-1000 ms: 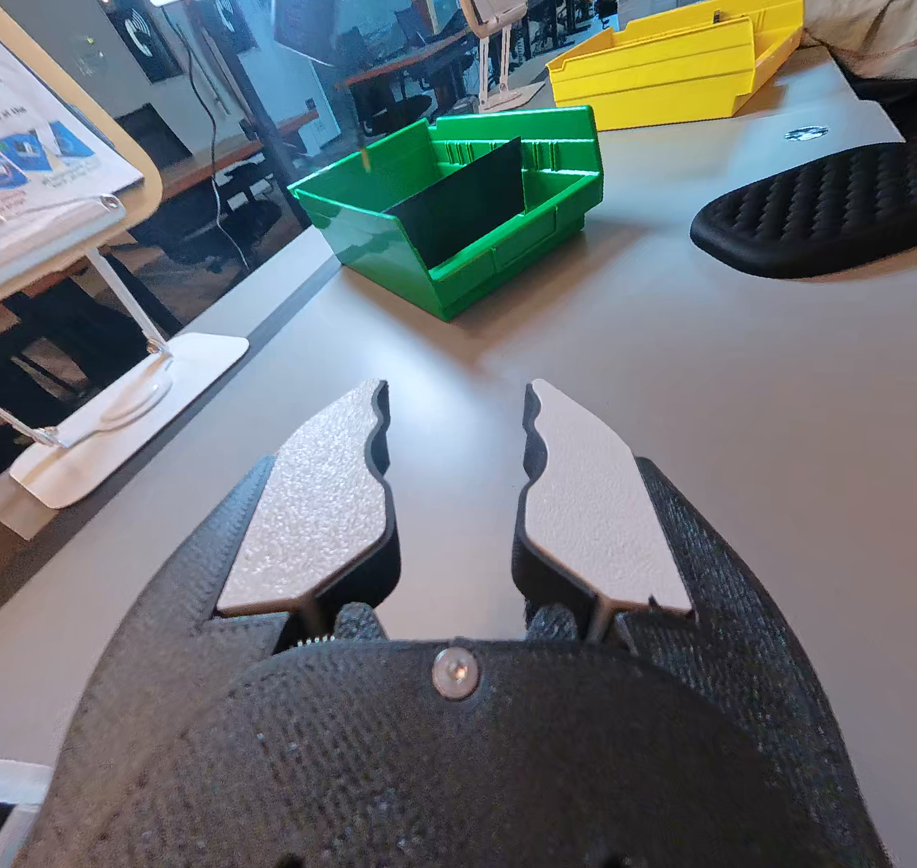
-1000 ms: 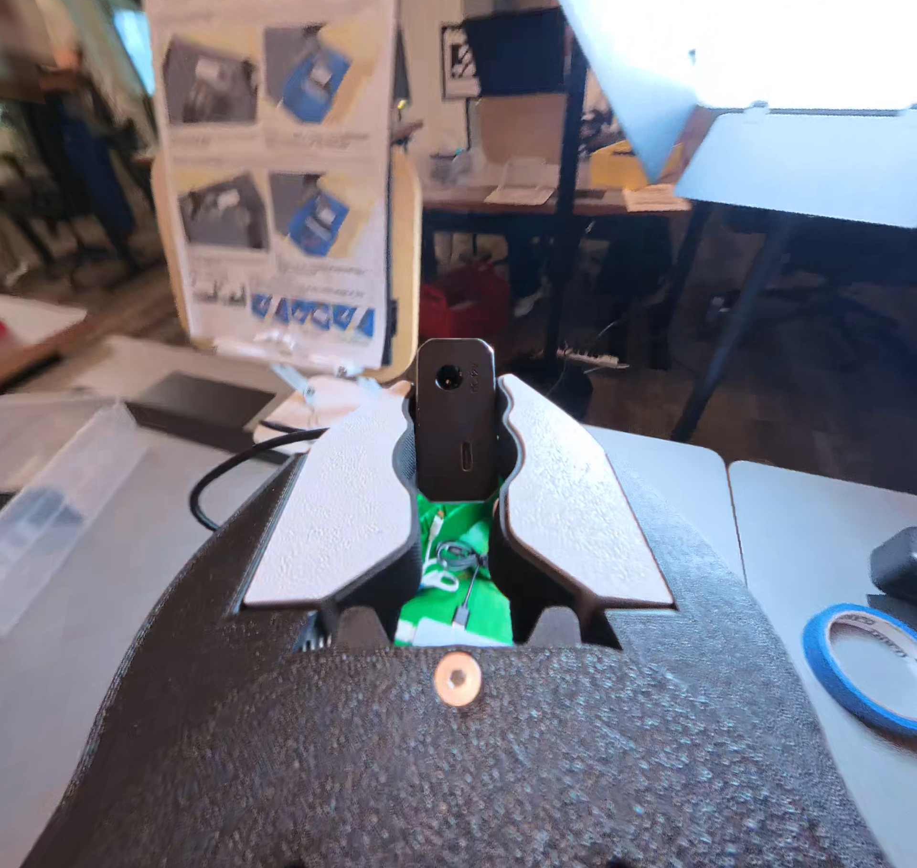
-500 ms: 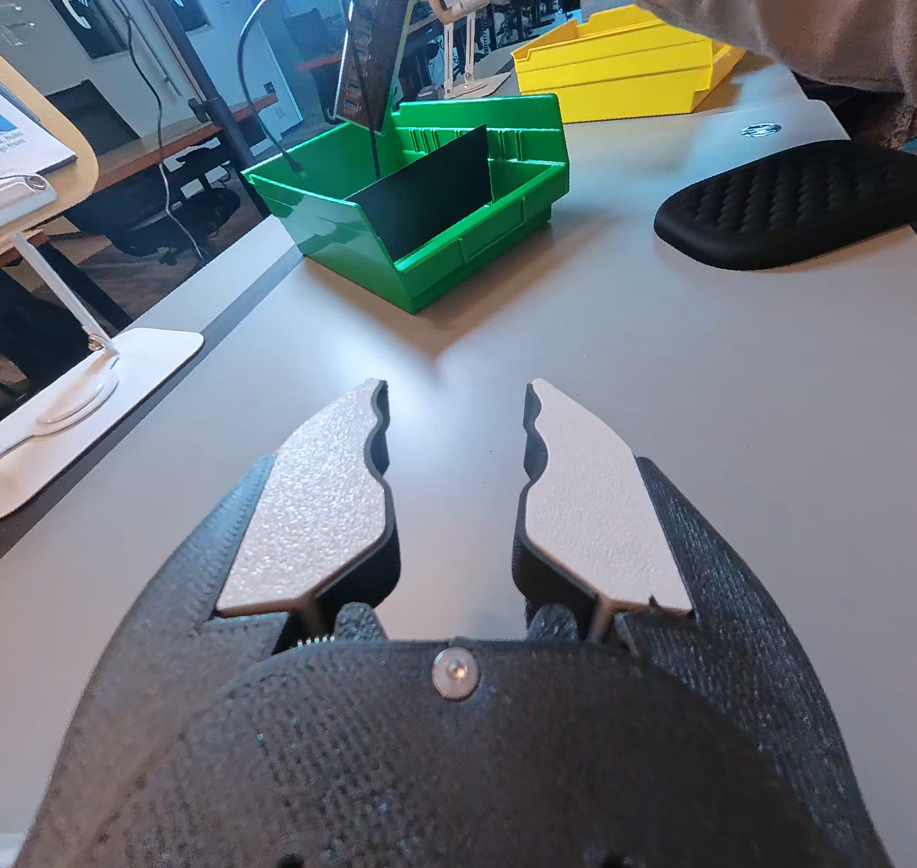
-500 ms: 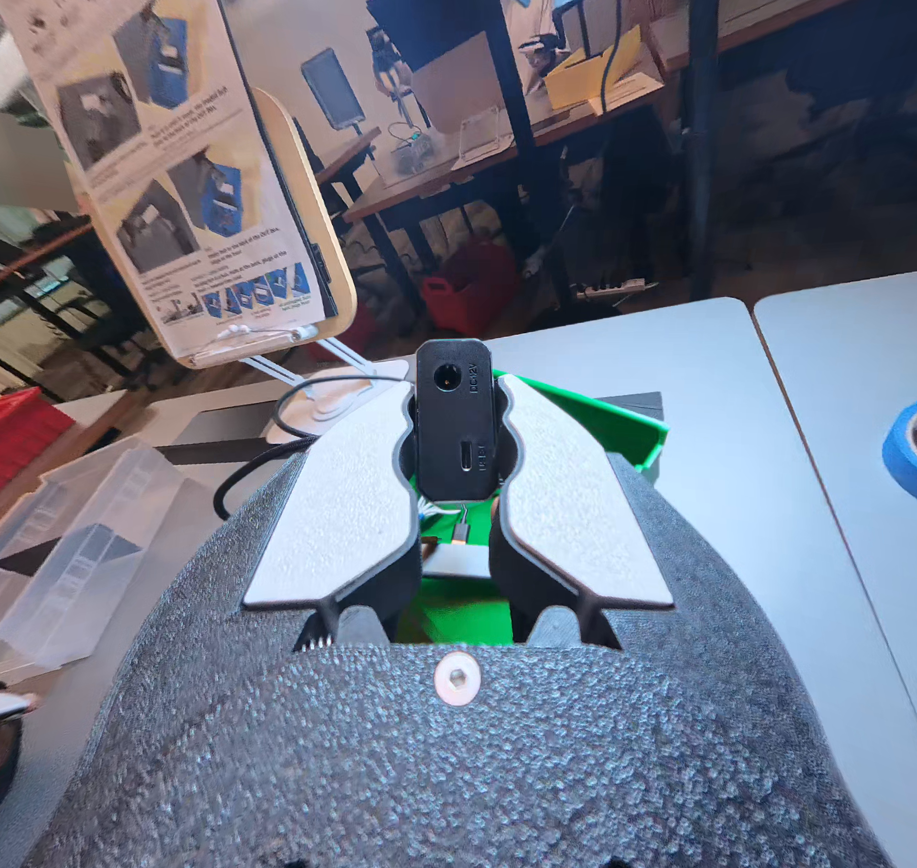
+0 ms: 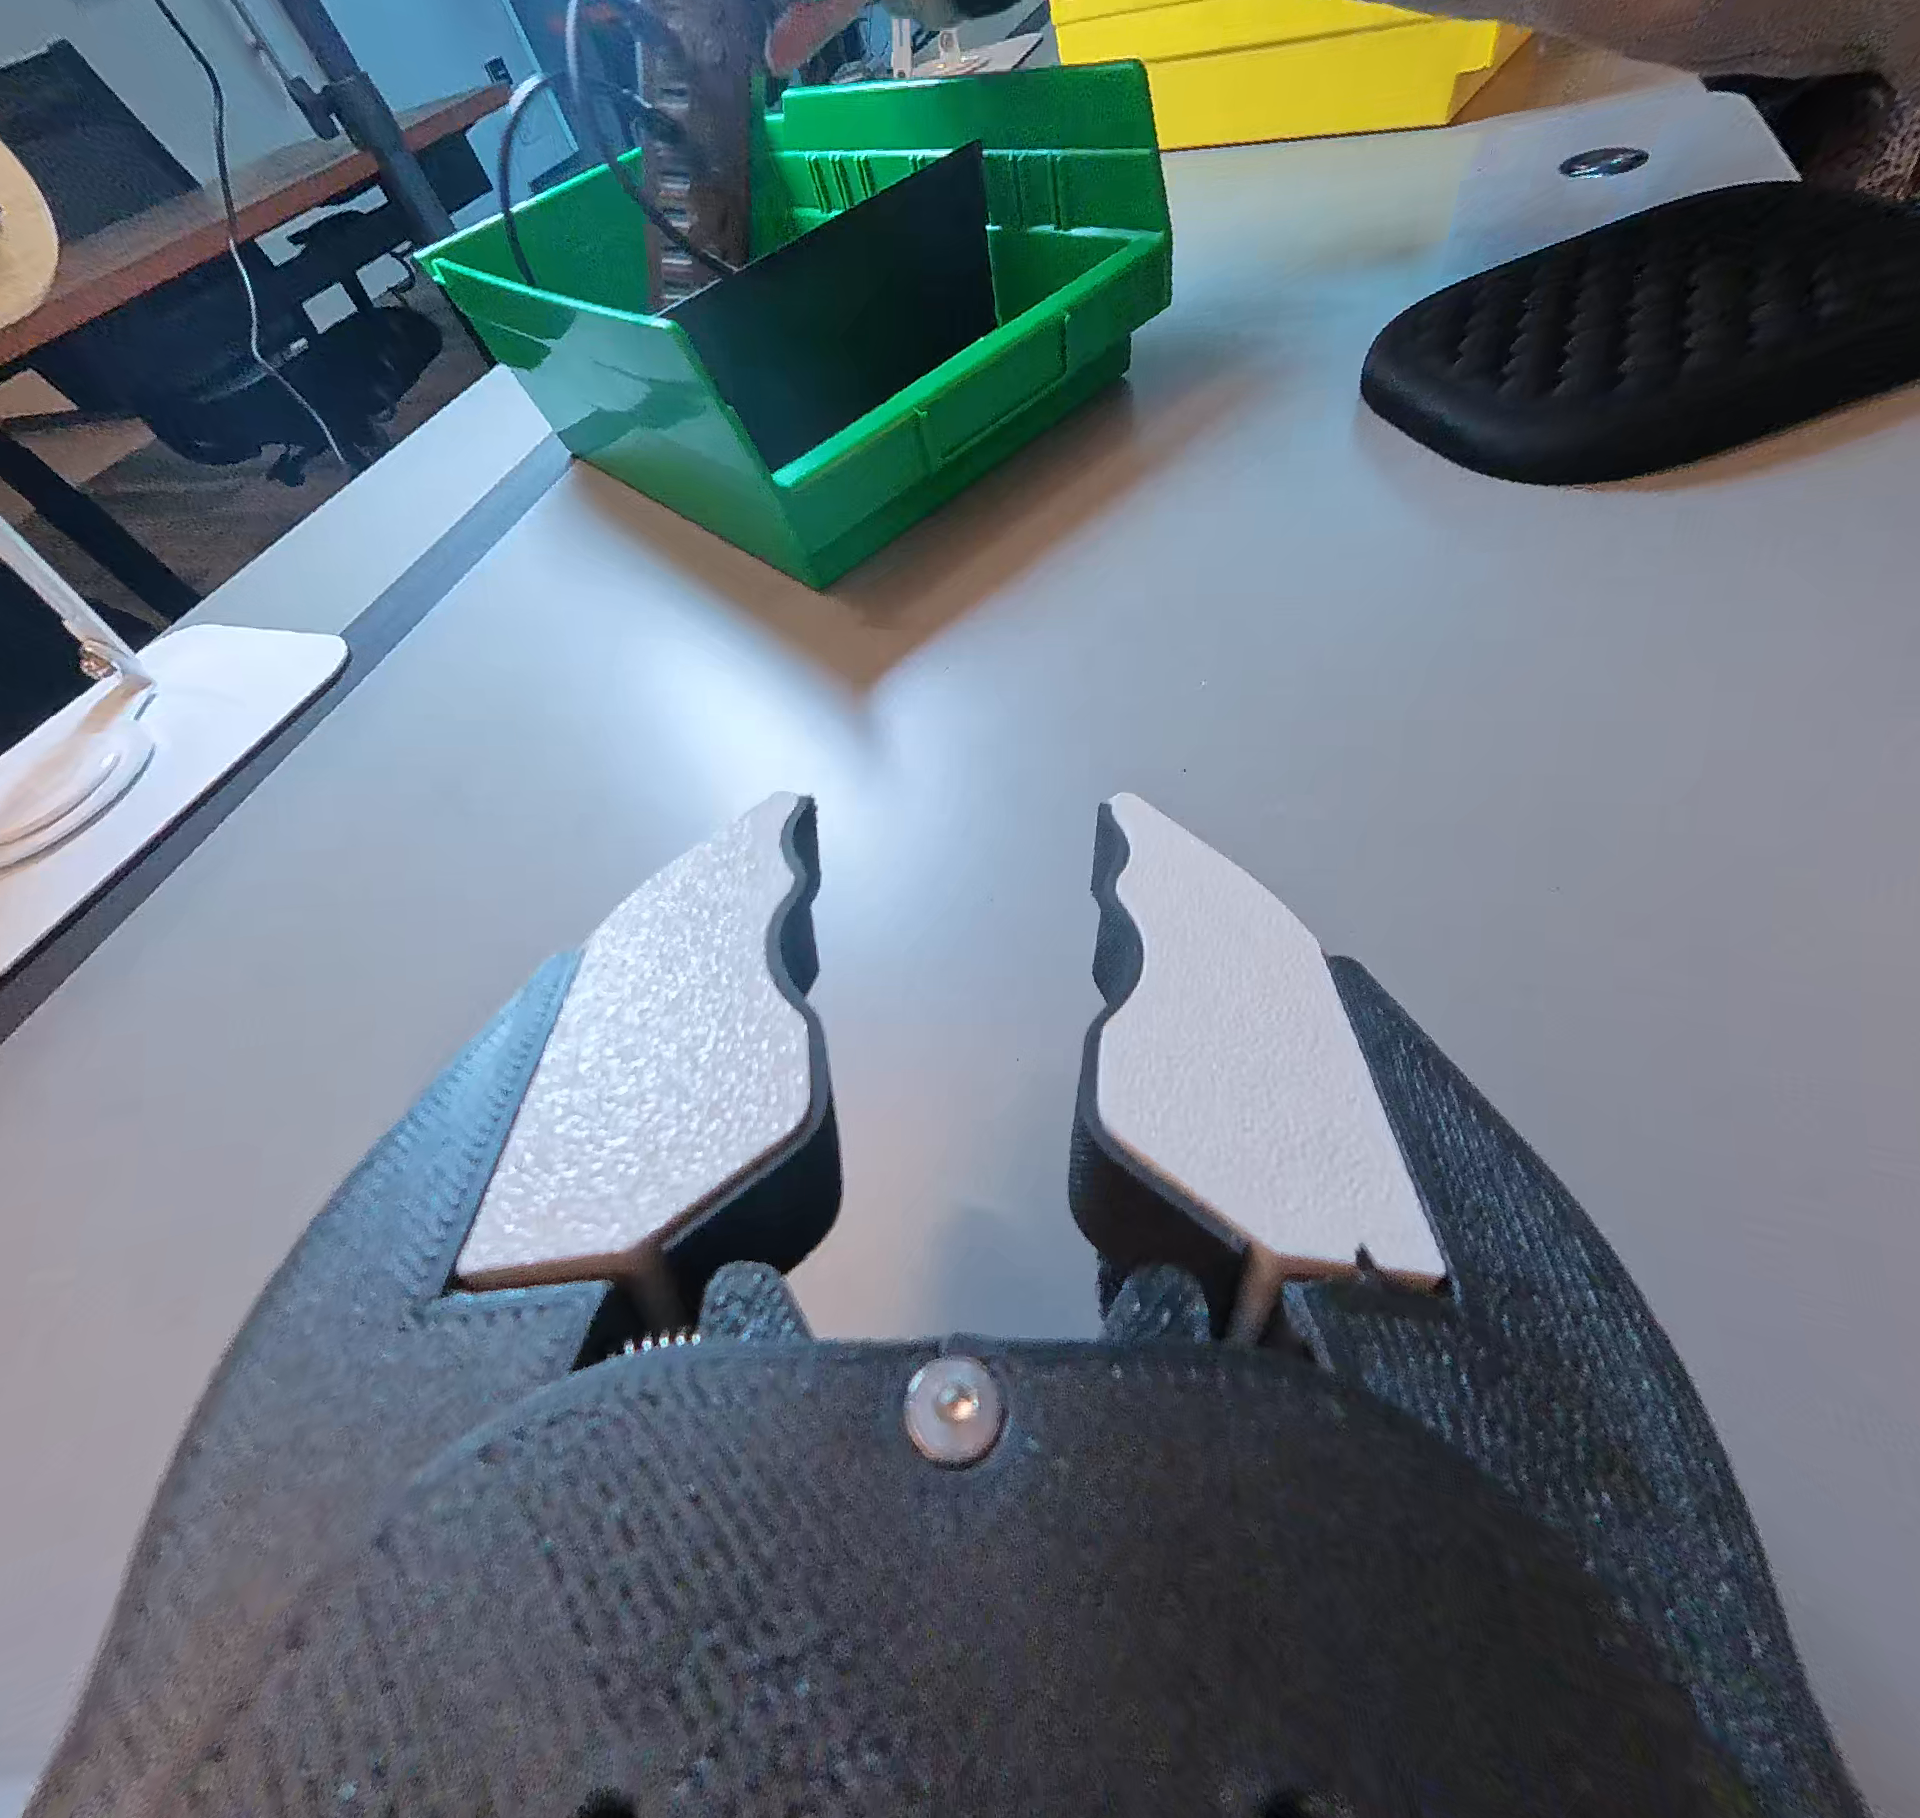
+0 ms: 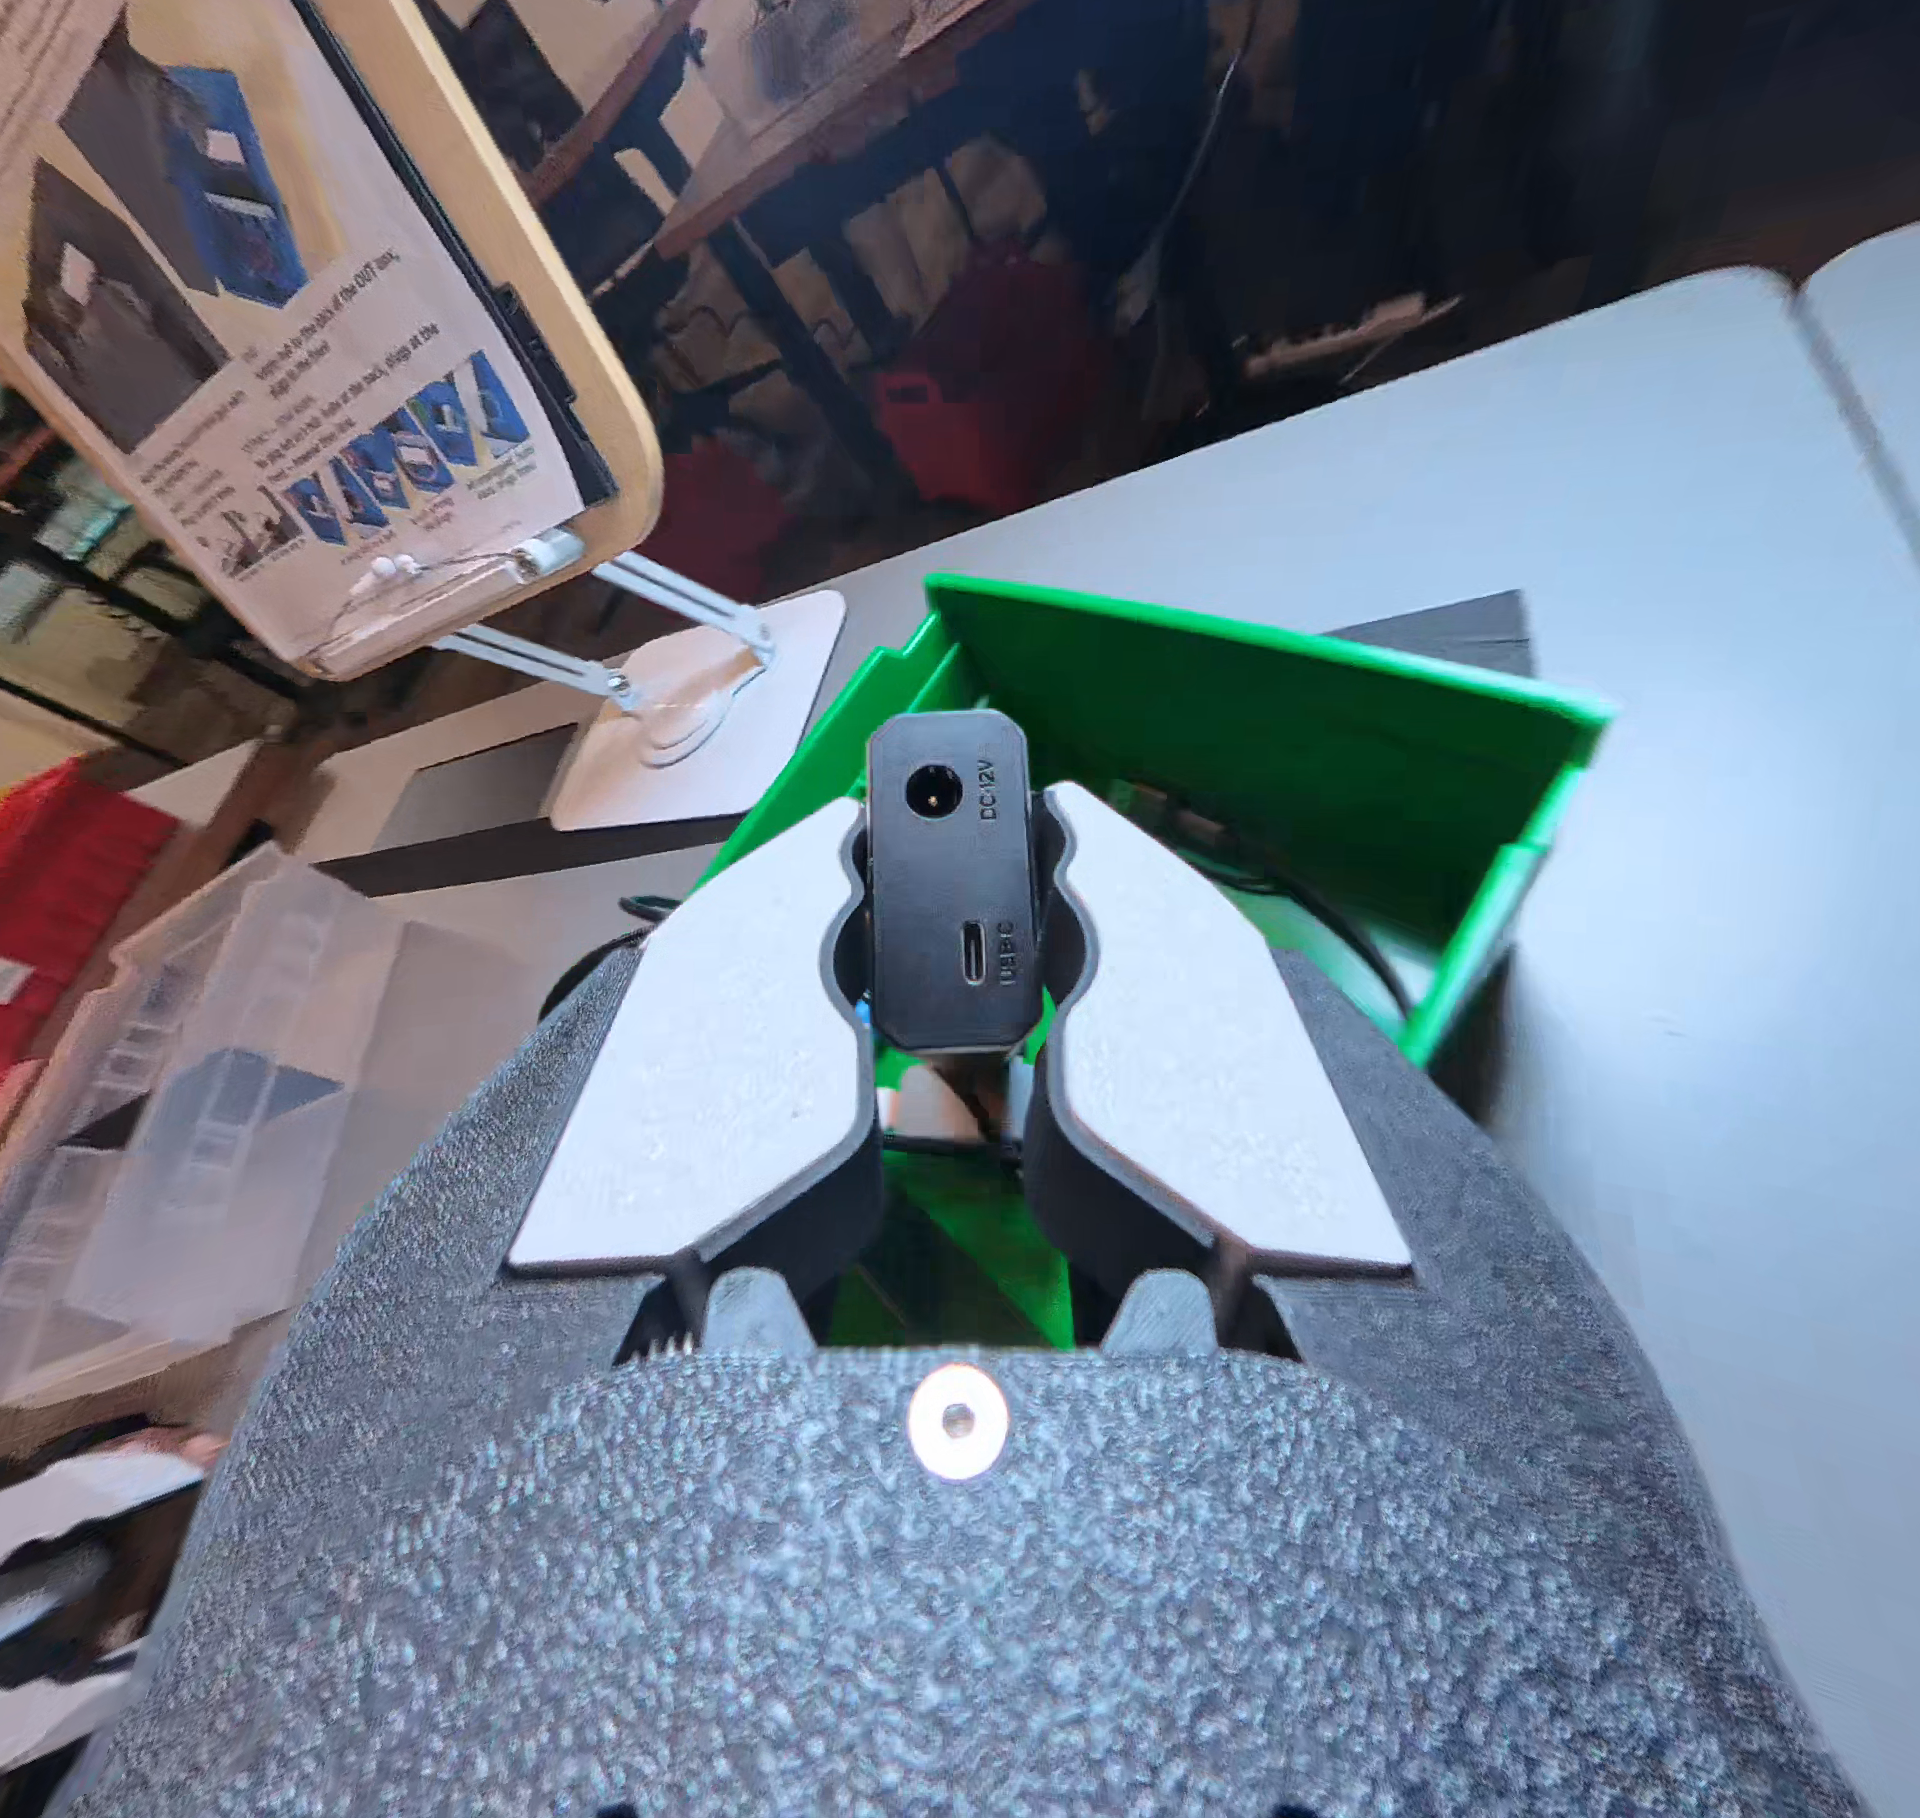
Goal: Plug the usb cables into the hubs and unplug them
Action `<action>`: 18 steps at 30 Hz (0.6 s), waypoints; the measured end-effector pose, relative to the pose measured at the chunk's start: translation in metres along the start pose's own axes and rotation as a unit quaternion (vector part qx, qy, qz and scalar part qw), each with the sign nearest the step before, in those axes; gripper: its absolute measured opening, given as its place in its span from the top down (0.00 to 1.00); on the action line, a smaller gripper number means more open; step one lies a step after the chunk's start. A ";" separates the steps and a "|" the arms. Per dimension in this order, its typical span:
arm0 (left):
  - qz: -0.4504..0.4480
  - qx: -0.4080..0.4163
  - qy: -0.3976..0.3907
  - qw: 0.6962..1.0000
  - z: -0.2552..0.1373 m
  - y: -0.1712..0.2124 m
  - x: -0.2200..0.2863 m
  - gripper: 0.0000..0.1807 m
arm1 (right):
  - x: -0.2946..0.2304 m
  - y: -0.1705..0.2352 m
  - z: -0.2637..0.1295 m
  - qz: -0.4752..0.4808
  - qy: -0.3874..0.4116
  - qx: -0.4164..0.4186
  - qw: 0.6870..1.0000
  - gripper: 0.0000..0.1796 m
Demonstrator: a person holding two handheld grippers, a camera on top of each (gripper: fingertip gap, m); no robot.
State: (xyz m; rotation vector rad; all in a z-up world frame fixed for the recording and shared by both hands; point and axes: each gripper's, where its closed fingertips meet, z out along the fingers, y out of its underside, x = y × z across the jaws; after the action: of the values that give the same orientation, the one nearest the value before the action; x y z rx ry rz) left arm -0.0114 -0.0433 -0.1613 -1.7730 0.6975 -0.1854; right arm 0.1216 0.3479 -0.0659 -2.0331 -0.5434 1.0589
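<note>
My right gripper is shut on a black USB hub, end-on to the camera, held above the green bin. In the left wrist view the hub hangs upright over the green bin, with a black cable looping from it and the other hand's gripper above it. Cables lie in the bin below the hub, mostly hidden. My left gripper is open and empty, low over the grey table, well short of the bin.
A black divider stands in the green bin. A yellow bin sits behind it. A black textured pad lies at the right. A white stand base holds an instruction board at the left. A clear plastic bin is at far left.
My right gripper has tipped downward and lowered the hub toward the green bin. My left gripper has moved slightly closer to the bin and stays open.
</note>
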 end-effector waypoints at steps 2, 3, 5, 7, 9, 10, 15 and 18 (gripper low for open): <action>-0.006 -0.001 0.000 1.000 -0.001 0.001 -0.001 0.72 | -0.004 0.010 0.022 0.041 -0.034 -0.044 0.998 0.84; -0.009 -0.001 0.001 1.000 -0.001 0.001 -0.001 0.72 | -0.001 0.016 0.032 0.050 -0.034 -0.072 0.996 0.84; -0.009 -0.001 0.004 1.000 -0.001 0.002 -0.001 0.72 | 0.022 0.020 0.043 0.033 0.022 -0.104 0.994 0.81; -0.007 -0.001 0.004 1.000 -0.001 0.001 0.000 0.72 | 0.044 0.016 0.045 -0.033 0.088 -0.131 0.987 0.76; -0.009 -0.001 0.000 1.000 -0.002 0.001 -0.002 0.72 | 0.054 0.000 0.041 -0.124 0.142 -0.124 0.974 0.73; -0.012 0.001 -0.002 1.000 -0.003 0.000 -0.003 0.72 | 0.051 -0.010 0.038 -0.155 0.148 -0.116 0.970 0.71; -0.023 0.007 -0.010 1.000 -0.004 -0.001 -0.008 0.72 | 0.005 -0.068 0.009 -0.238 0.130 -0.028 0.962 0.70; -0.016 0.004 -0.017 1.000 -0.004 0.000 -0.010 0.72 | -0.038 -0.088 -0.016 -0.268 0.079 0.018 0.960 0.71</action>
State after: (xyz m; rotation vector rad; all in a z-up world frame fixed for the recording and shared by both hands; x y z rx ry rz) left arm -0.0211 -0.0414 -0.1579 -1.7771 0.6444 -0.1780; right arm 0.1117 0.3700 0.0278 -1.7684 -0.9169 0.5693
